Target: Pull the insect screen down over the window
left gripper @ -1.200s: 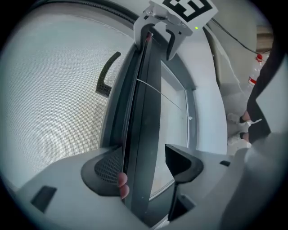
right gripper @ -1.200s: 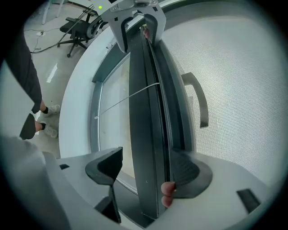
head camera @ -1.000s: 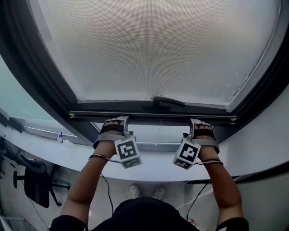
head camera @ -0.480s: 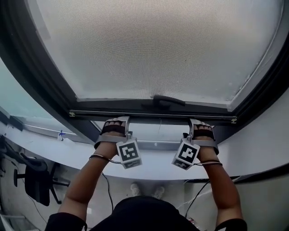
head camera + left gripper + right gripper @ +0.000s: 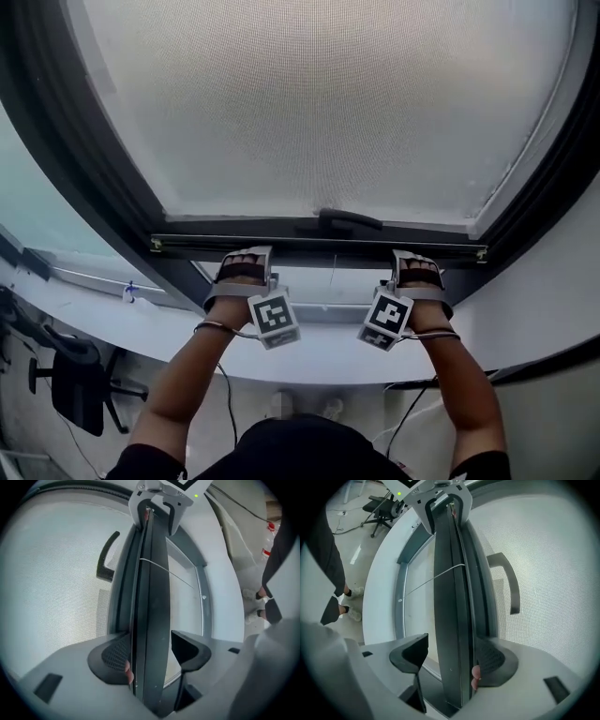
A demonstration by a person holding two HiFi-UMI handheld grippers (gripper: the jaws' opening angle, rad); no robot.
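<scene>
From where I stand the job looks mostly done: the insect screen (image 5: 328, 103) already covers nearly the whole window, its mesh stretched from the top of the frame down to the dark bottom bar (image 5: 319, 246), with the curved handle (image 5: 349, 219) sitting just above that bar. What is left, as I judge it, is the last strip: a band of bare glass (image 5: 328, 279) shows between the bar and the lower frame above the white sill (image 5: 319, 354), so the bar has to travel that remaining bit before it seats. The left gripper (image 5: 246, 265) and the right gripper (image 5: 420, 265) both reach up to the bar from below, well apart along it, one on each side of the handle. In the left gripper view the left gripper (image 5: 151, 651) has its jaws spread with the bar (image 5: 150, 620) running between them; the textured pad (image 5: 115, 651) on the mesh side lies against the bar, while the other jaw stands clear of it with a visible gap. The right gripper view mirrors this: the right gripper (image 5: 452, 658) straddles the bar (image 5: 452, 597), its textured pad (image 5: 492, 660) touching the screen side, the opposite jaw apart from it. So neither pair pinches the bar; each hooks over it with one jaw bearing on it.
</scene>
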